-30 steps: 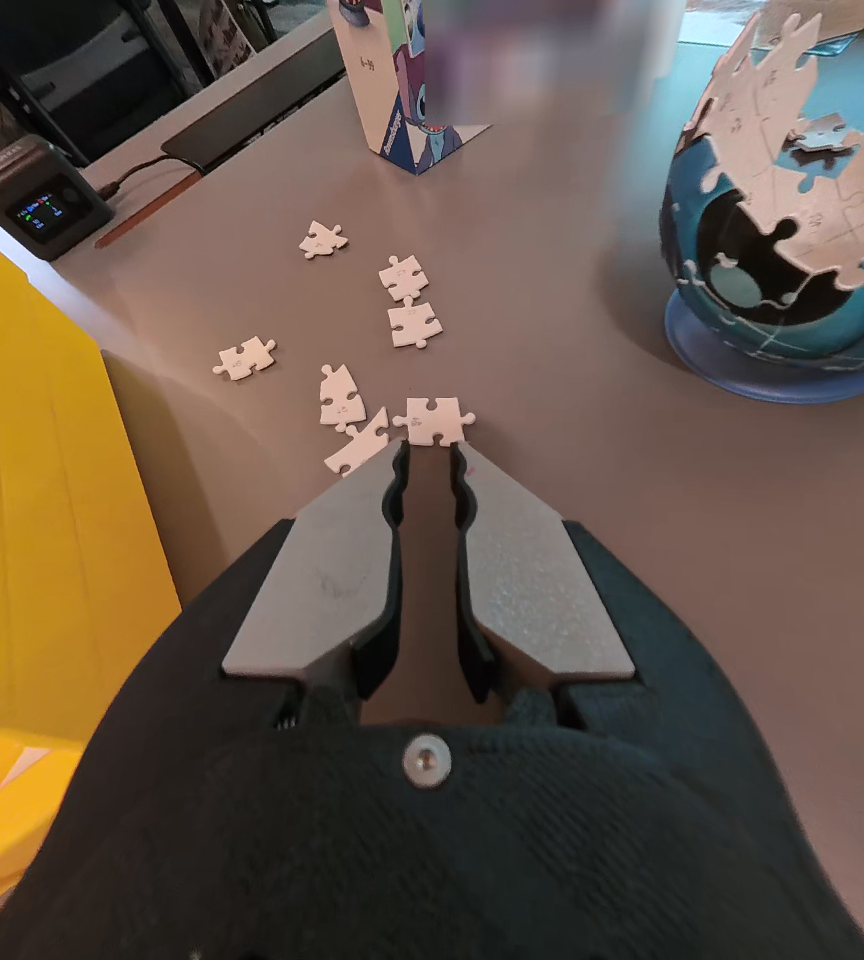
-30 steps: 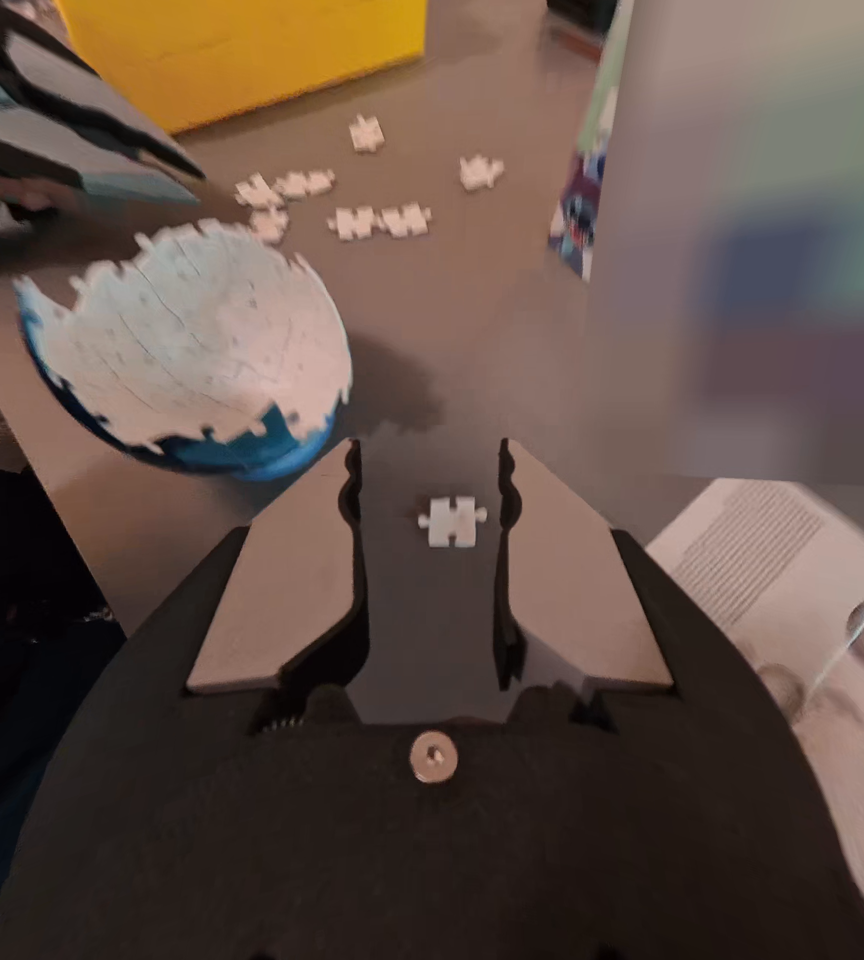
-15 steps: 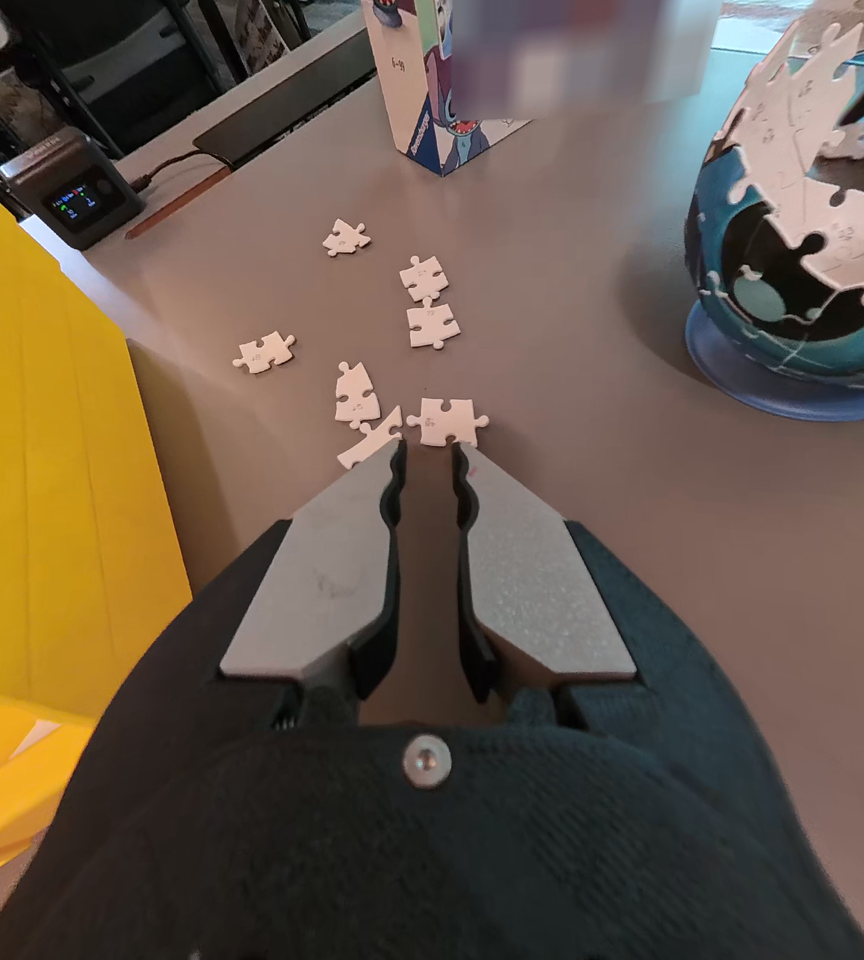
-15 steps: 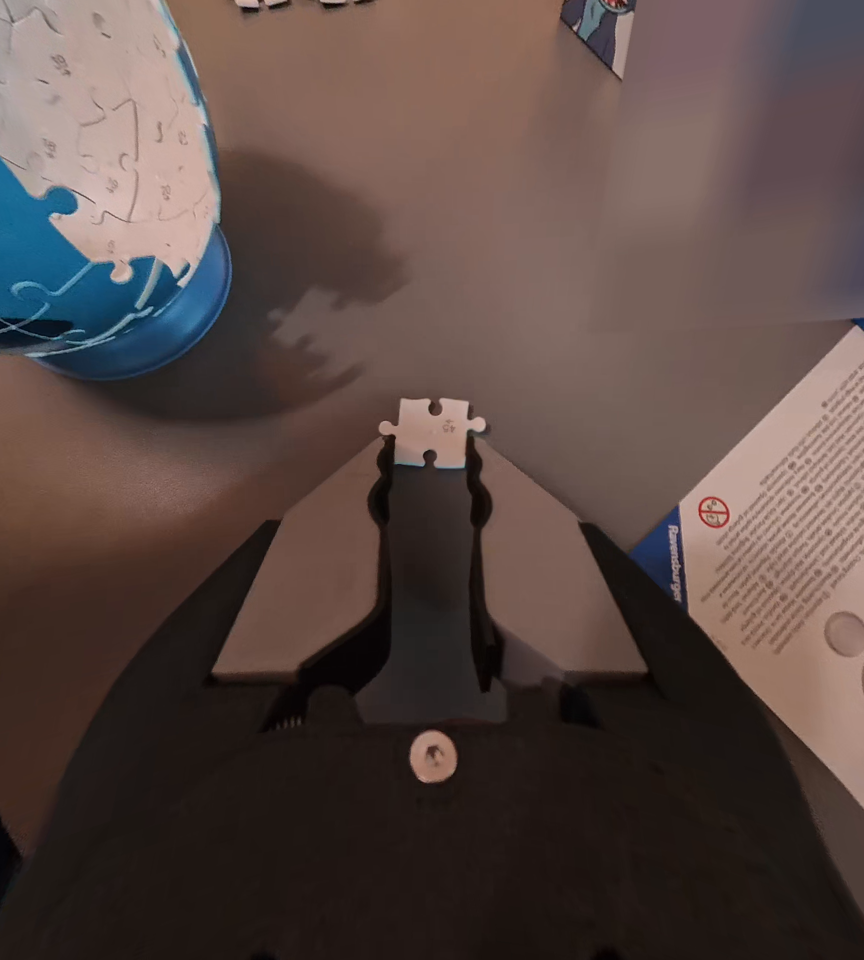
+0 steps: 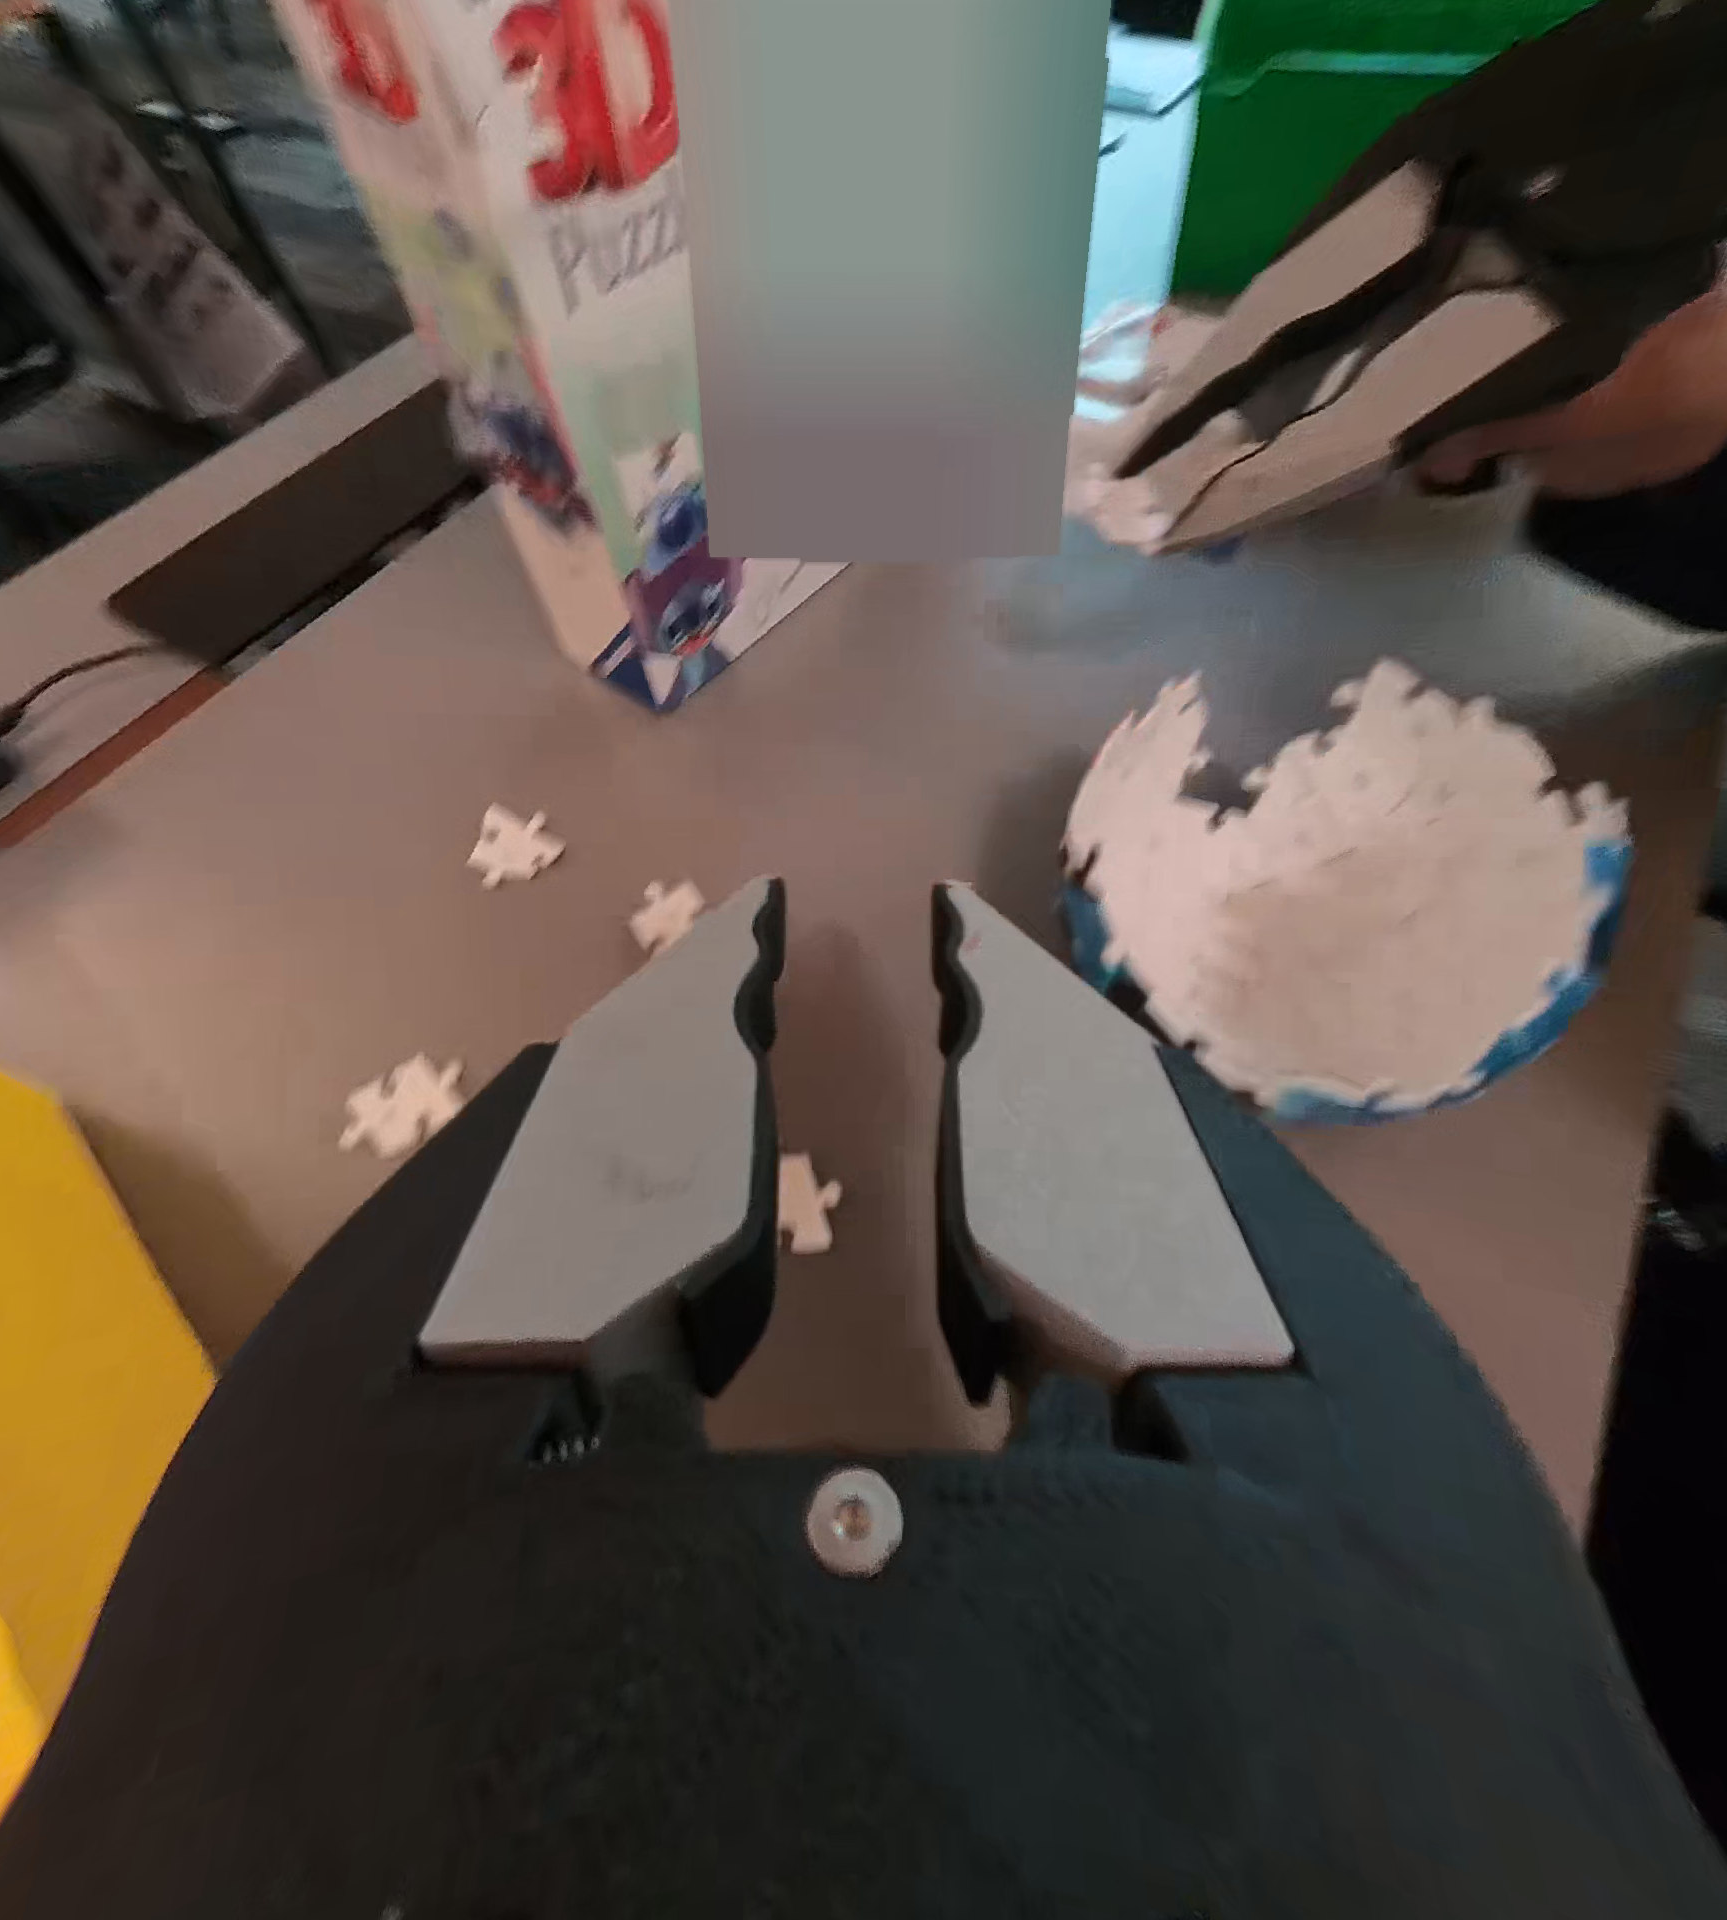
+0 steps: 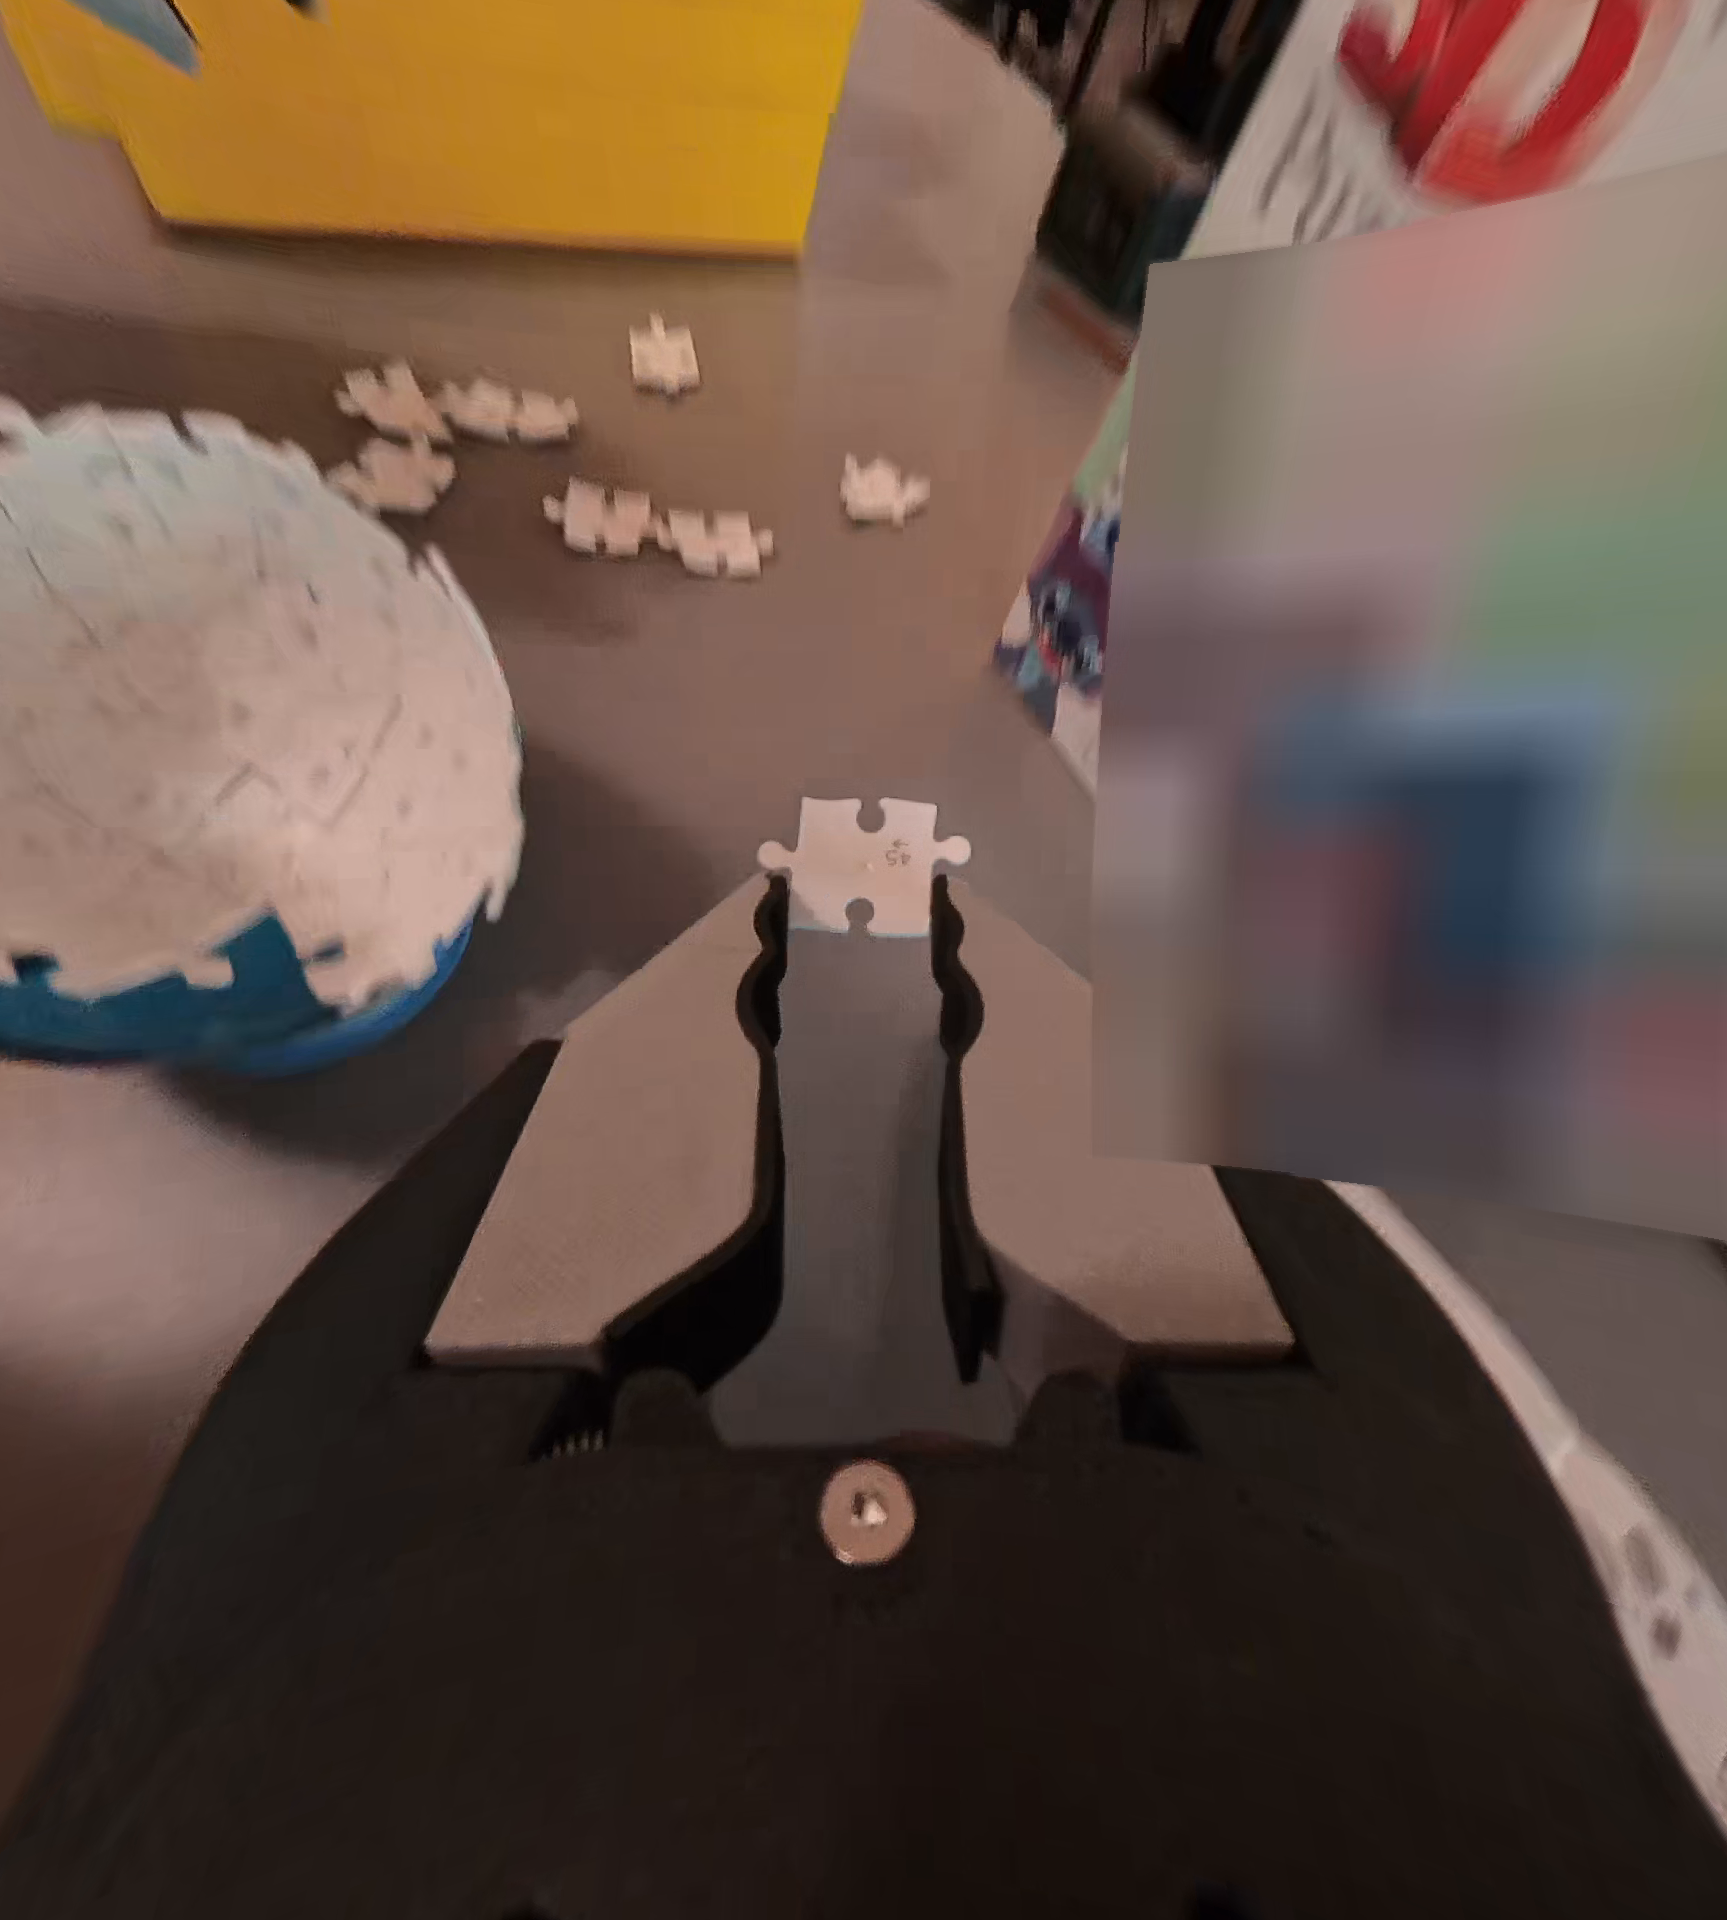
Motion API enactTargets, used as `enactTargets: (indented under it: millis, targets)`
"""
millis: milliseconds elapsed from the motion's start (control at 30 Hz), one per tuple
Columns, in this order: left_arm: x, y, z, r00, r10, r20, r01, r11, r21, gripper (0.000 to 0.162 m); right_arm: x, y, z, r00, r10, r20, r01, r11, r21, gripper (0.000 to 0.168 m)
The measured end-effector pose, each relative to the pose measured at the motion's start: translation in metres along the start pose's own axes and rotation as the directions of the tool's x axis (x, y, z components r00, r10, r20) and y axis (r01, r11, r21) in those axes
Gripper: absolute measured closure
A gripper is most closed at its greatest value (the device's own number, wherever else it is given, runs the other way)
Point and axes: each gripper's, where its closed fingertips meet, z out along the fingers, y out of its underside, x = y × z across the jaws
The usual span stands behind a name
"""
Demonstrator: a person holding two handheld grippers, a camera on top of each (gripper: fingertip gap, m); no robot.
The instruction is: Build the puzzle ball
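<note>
- Right tongs pinch a white puzzle piece by its side edges, above bare counter
- Left tongs spread, empty, beside the half-built puzzle ball

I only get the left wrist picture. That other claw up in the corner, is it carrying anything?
Observer: Yes. The right wrist view shows the right gripper pinching one white puzzle piece by its edges.
Operator: How many pieces are lying around loose?
Observer: I count at least seven loose pieces on the table; your view shows fewer.
Operator: Anything else near that claw?
Observer: A printed sheet lies on its right side.
</note>
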Motion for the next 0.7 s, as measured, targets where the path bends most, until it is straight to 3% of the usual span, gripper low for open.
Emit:
enactTargets:
  millis: [100, 233, 400, 633, 700]
  targets:
    - [0.004, -0.036, 0.023, 0.993, -0.012, -0.113, 0.015, 0.999, 0.029, 0.136, -0.002, -0.041, 0.008, 0.997, -0.077, 0.006, 0.076, 0.992, 0.099, 0.143]
    - [0.010, -0.049, 0.064, 0.954, -0.105, -0.280, 0.093, 0.994, -0.055, 0.130, -0.007, -0.067, 0.025, 0.988, -0.154, -0.011, 0.154, 0.978, 0.139, 0.144]
    - [0.025, -0.061, 0.086, 0.814, -0.283, -0.507, 0.261, 0.958, -0.117, 0.127, -0.012, -0.073, 0.039, 0.975, -0.220, -0.035, 0.223, 0.965, 0.141, 0.144]
    - [0.023, -0.055, 0.103, 0.780, -0.300, -0.549, 0.251, 0.954, -0.165, 0.158, -0.015, -0.072, 0.042, 0.958, -0.277, -0.077, 0.285, 0.949, 0.134, 0.144]
    - [0.023, -0.055, 0.105, 0.789, -0.278, -0.548, 0.223, 0.961, -0.166, 0.160, -0.014, -0.068, 0.044, 0.957, -0.277, -0.083, 0.286, 0.950, 0.128, 0.144]
